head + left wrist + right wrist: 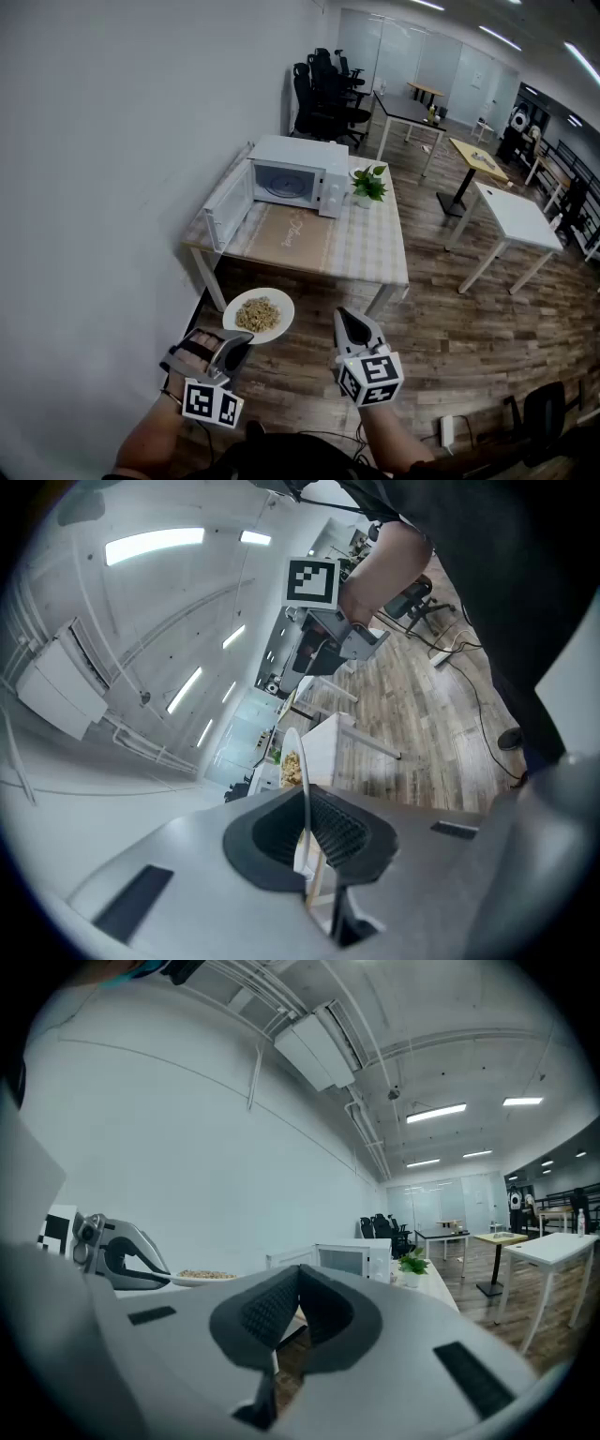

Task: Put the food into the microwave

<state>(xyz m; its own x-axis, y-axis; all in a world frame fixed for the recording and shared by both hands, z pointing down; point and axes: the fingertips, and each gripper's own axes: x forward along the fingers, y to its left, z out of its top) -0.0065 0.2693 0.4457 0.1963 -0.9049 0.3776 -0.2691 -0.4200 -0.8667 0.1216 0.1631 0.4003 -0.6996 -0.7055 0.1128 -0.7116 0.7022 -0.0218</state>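
Note:
A white plate (258, 315) of pale cooked food (259, 314) hangs level above the floor, short of the table. My left gripper (238, 344) is shut on the plate's near rim. In the left gripper view the plate (302, 789) stands edge-on between the jaws, with food (292, 765) on its far side. My right gripper (346, 319) is beside it on the right, shut and empty; its pads (281, 1305) meet. The white microwave (292, 175) sits on the table's far left, its door (228, 204) swung open toward me. From the right gripper view I see the plate (202, 1277) and the microwave (352, 1258).
The table (366, 251) has a checked cloth and a brown mat (292, 236) in front of the microwave. A small potted plant (367, 185) stands to its right. A white wall runs along the left. Office chairs (323, 94) and more tables (511, 217) stand beyond, on wood flooring.

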